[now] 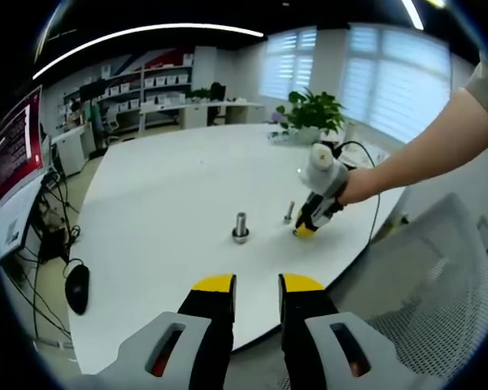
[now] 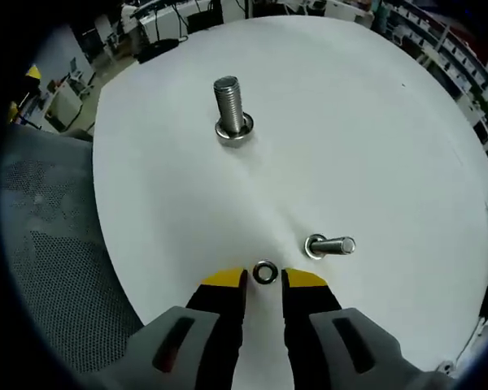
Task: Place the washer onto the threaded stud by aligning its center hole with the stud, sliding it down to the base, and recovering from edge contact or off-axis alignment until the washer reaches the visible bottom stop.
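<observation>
On the white table (image 2: 374,122) the washer (image 2: 264,273) lies flat between the parted, not yet clenched jaws of the right gripper (image 2: 264,280), well apart from the upright threaded stud (image 2: 230,110), so picking and placing remain, while the left gripper (image 1: 257,284) hangs released.

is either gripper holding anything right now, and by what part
Nothing is held. The right gripper is open, its tips either side of the washer lying flat on the table. The left gripper is open too.
</observation>
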